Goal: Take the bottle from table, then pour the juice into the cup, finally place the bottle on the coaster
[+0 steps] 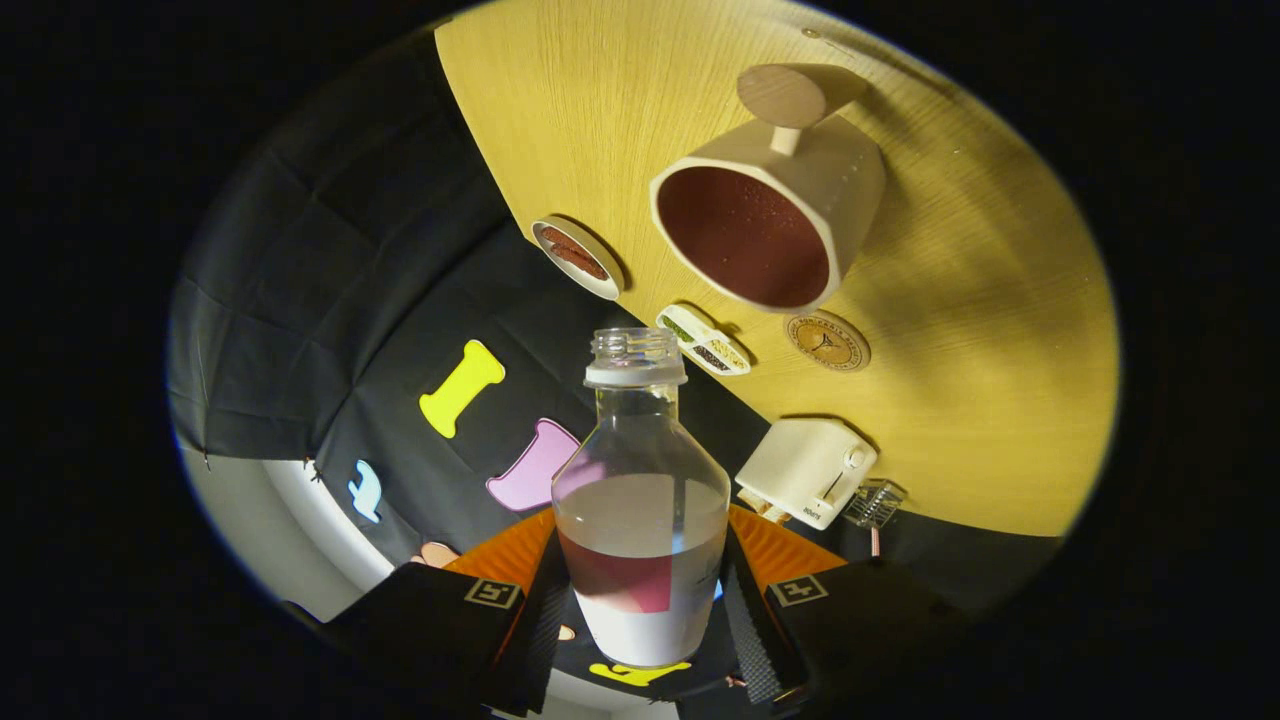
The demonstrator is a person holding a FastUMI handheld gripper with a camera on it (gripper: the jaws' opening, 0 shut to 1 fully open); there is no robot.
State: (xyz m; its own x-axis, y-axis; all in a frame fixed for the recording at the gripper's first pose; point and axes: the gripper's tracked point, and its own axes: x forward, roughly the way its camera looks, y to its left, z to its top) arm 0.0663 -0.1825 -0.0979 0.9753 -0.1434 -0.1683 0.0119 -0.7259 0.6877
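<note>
A clear, uncapped bottle (640, 480) stands between my fingers, roughly half full of pale liquid. My gripper (645, 600) is shut on the bottle's lower body, one finger pressing each side. The whole scene looks tilted, with the table slanting across the view. Beyond the bottle's mouth a cream cup (775, 205) with a dark red inside and a round wooden knob sits on the yellow wooden table (980, 330). The bottle's mouth is apart from the cup's rim. A round brown coaster (827, 341) lies on the table just beside the cup, nearer my fingers.
A white toaster (808, 470) stands near the table edge, close to the bottle's shoulder, with a small wire rack (873, 503) next to it. A small round dish (578, 257) and an oblong divided dish (703, 340) lie by the cup. Black cloth wall lies behind.
</note>
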